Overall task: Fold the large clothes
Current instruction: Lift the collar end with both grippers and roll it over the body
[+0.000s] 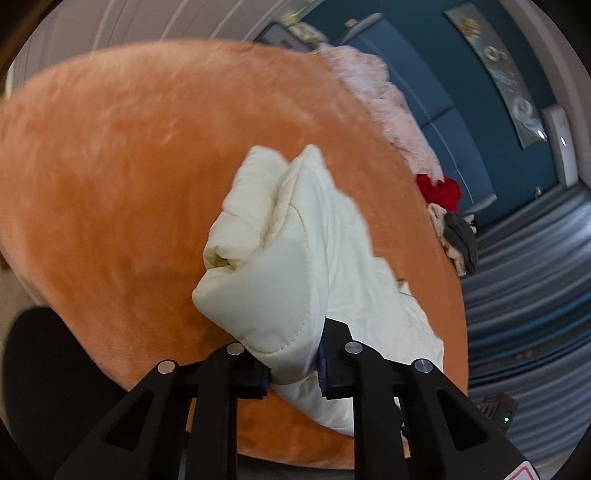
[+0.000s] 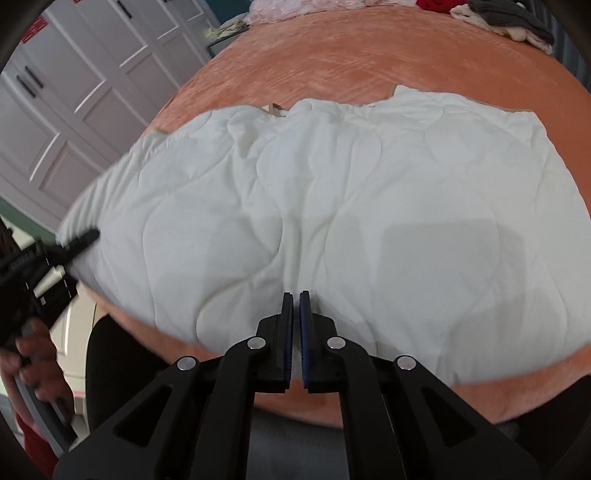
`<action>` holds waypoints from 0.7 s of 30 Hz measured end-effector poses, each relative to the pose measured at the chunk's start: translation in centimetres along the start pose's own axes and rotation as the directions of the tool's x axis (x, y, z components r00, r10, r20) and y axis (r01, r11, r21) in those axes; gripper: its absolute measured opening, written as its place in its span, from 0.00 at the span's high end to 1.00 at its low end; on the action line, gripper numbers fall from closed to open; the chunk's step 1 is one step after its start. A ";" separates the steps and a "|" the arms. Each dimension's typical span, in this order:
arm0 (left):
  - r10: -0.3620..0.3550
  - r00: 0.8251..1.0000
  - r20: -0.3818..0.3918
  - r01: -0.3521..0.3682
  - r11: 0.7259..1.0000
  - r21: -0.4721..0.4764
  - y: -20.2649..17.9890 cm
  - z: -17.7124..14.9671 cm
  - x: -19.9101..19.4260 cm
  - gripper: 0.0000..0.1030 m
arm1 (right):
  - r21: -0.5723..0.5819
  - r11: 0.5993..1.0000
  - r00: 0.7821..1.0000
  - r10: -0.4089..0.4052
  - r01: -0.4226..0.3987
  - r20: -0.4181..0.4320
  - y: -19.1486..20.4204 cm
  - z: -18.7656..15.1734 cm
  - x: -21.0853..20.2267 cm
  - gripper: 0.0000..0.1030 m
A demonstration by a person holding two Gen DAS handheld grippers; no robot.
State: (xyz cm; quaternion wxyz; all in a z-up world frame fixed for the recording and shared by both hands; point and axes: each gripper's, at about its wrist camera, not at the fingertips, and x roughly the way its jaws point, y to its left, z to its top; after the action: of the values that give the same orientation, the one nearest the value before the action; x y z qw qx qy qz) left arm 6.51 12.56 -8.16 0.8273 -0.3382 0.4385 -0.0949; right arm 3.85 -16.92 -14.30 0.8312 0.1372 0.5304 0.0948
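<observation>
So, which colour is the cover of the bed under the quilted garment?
Orange, with a plush look. The bed cover shows best in the right wrist view.

An orange plush bedspread (image 2: 351,55) covers the bed. At its far edge lie a pale pink fluffy heap (image 1: 384,99), something red (image 1: 439,190) and a grey-and-cream bundle (image 1: 458,240). White panelled wardrobe doors (image 2: 85,92) stand beyond; a blue wall (image 1: 443,74) carries a long picture (image 1: 498,70)

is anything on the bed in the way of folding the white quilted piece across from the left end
Nothing visible blocks it. The left gripper is shut on the white quilted garment, whose top is bare. The pile of clothes sits at the far edge of the orange bed cover, apart from it.
</observation>
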 end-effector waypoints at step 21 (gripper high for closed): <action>-0.079 0.997 -0.007 0.067 0.796 0.601 -21.5 -7.5 -0.7 0.87 | 0.158 0.973 0.985 0.156 -0.165 0.073 -6.2 -1.7 -4.1 0.99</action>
State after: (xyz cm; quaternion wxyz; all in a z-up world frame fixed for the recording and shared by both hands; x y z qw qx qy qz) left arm 3.18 -6.91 3.23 0.8915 -0.0762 0.3650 -0.2575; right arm 0.64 -23.79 -13.53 0.8224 0.2501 0.4982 0.1137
